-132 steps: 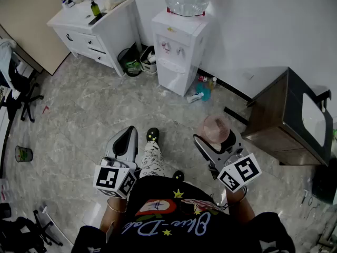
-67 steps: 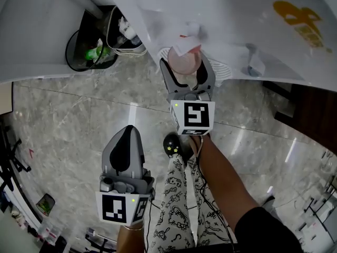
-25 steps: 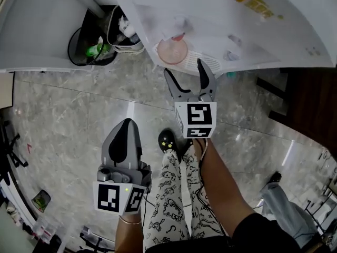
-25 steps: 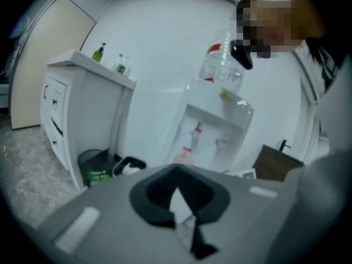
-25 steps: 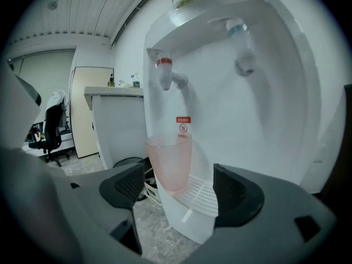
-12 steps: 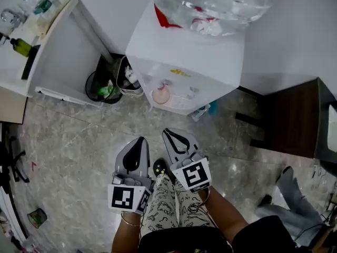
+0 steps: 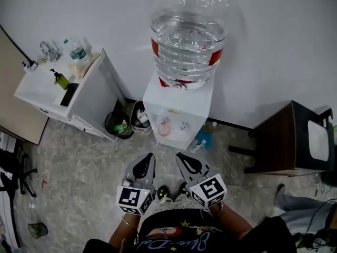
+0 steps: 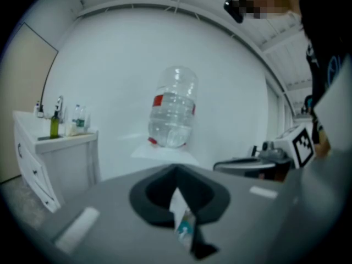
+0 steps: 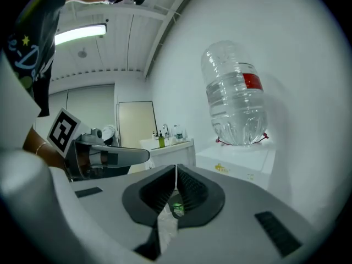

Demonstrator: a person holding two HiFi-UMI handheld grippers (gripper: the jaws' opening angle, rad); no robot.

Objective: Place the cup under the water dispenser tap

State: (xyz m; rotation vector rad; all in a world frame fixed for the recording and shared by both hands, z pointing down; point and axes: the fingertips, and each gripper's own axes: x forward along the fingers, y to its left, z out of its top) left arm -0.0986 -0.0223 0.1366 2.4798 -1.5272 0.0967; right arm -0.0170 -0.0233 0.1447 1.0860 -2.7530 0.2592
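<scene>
The left gripper [image 7: 148, 161] and the right gripper [image 7: 181, 159] are held close to the person's body, side by side, and both point toward the water dispenser [image 7: 181, 101]. In each gripper view the two jaws stand pressed together, with only a thin slit between the pads, and neither one grasps or touches anything. The cup [image 7: 164, 128], pale pink, stands in the recess on the front of the dispenser, below the taps and toward the left side of the recess, well apart from both grippers. A strip of grey marbled floor [image 7: 89, 167] lies between the grippers and the dispenser. On top of the dispenser sits a big water bottle [image 7: 188, 41], turned upside down, against the white wall [image 7: 274, 46]. Left of the dispenser stand a small basket [image 7: 140, 117] and a round bin [image 7: 118, 125], and then a white cabinet [image 7: 79, 99]. On the right side a blue bottle [image 7: 201, 139] stands on the floor just beside the dispenser, and further right a dark wooden table [image 7: 279, 141].
</scene>
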